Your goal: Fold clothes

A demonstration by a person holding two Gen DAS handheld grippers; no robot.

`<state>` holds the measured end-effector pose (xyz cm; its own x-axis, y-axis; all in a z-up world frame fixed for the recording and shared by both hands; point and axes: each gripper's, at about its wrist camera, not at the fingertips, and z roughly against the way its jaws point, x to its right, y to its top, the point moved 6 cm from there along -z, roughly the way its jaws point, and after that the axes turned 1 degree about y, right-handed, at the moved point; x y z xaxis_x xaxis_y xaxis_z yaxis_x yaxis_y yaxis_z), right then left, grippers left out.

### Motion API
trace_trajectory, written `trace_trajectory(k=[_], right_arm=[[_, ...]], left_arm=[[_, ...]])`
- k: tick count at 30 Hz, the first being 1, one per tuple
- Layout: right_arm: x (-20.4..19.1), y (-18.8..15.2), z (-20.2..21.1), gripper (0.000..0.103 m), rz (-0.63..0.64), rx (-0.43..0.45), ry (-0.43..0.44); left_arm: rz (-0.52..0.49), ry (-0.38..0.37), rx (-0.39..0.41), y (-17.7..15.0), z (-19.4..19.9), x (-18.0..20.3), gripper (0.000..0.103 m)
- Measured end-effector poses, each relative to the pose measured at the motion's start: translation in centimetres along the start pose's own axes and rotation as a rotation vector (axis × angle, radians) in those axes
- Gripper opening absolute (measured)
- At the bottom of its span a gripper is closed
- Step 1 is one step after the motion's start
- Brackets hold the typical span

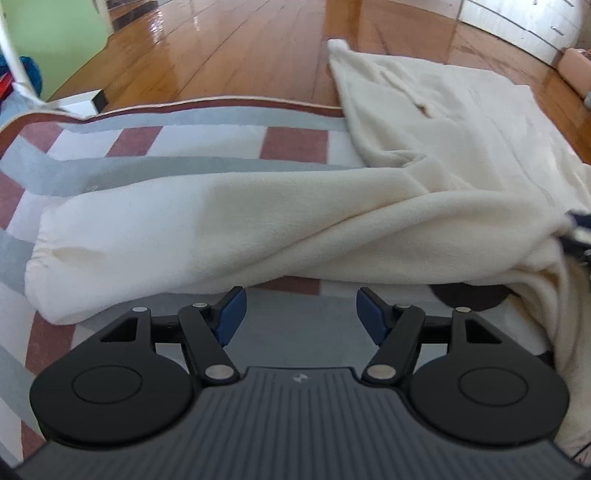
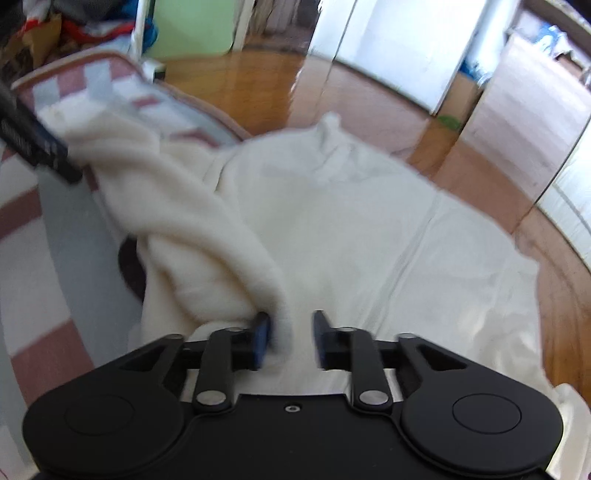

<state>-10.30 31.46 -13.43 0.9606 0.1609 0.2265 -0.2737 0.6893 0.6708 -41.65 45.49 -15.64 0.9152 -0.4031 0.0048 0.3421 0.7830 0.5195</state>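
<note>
A cream fleece garment (image 1: 424, 147) lies spread over a checked rug and the wooden floor. One sleeve (image 1: 166, 229) stretches left across the rug, just beyond my left gripper (image 1: 301, 314), which is open and empty above the rug. In the right wrist view the garment (image 2: 351, 229) fills the middle. My right gripper (image 2: 290, 339) is open, with a fold of the sleeve (image 2: 192, 236) lying against its left pad (image 2: 262, 341). The left gripper's body (image 2: 33, 136) shows at the upper left.
The checked rug (image 1: 295, 140) in red, grey and white lies under the garment, its edge toward the wooden floor (image 1: 229, 48). A white box (image 1: 83, 101) sits by the rug's far left edge. White cabinets (image 2: 406, 48) and clutter (image 2: 44, 29) stand at the room's edges.
</note>
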Motion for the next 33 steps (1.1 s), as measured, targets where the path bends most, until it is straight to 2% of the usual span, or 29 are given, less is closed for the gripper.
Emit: trace_trajectory(k=[3, 5, 6, 10, 13, 16, 18, 20, 23, 24, 25, 27, 31, 33], right_arm=[[0.1, 1.0, 2.5, 0.036, -0.001, 0.111, 0.049], [0.1, 1.4, 4.2, 0.036, -0.008, 0.144, 0.101], [0.1, 1.5, 4.6, 0.036, -0.023, 0.138, 0.118], [-2.3, 1.9, 3.9, 0.036, 0.054, 0.072, 0.212], [-4.3, 0.8, 1.3, 0.034, 0.098, -0.018, 0.237], [-5.4, 1.0, -0.9, 0.034, 0.127, -0.047, 0.145], [-5.6, 2.3, -1.5, 0.037, 0.122, -0.029, 0.084], [-5.1, 3.2, -2.0, 0.037, 0.043, -0.024, 0.083], [-3.9, 3.3, -2.7, 0.036, -0.126, -0.003, 0.122], [-3.4, 3.1, -2.9, 0.033, -0.190, 0.008, 0.141], [-2.8, 2.6, -3.0, 0.013, -0.249, 0.014, 0.136], [-1.4, 1.7, -3.2, 0.011, -0.357, 0.017, 0.110], [1.4, 1.5, -2.4, 0.010, -0.533, 0.061, 0.115], [1.9, 1.6, -2.4, 0.010, -0.568, 0.053, 0.132]], left_arm=[[0.021, 0.015, 0.005, -0.2, -0.2, -0.6, 0.066], [0.088, 0.047, 0.008, -0.4, -0.4, -2.3, 0.066], [0.124, 0.040, 0.006, -0.7, -0.7, -3.2, 0.066], [0.276, -0.095, -0.028, -2.0, -2.1, -5.7, 0.066], [0.345, -0.156, 0.003, -2.3, -2.3, -6.5, 0.065], [0.300, -0.104, 0.038, -0.4, -2.5, -6.9, 0.054], [0.255, -0.058, 0.081, 1.7, -2.5, -7.0, 0.048], [0.199, -0.022, 0.137, 4.9, -2.3, -7.0, 0.044], [0.156, -0.041, 0.215, 9.7, -2.0, -6.8, 0.044], [0.143, -0.048, 0.241, 11.3, -1.9, -6.8, 0.044], [0.145, -0.060, 0.258, 12.5, -1.8, -6.9, 0.044], [0.161, -0.044, 0.271, 13.9, -1.2, -7.6, 0.044], [0.193, -0.006, 0.277, 13.3, -0.1, -10.1, 0.049], [0.259, 0.013, 0.250, 11.4, 0.1, -12.2, 0.049]])
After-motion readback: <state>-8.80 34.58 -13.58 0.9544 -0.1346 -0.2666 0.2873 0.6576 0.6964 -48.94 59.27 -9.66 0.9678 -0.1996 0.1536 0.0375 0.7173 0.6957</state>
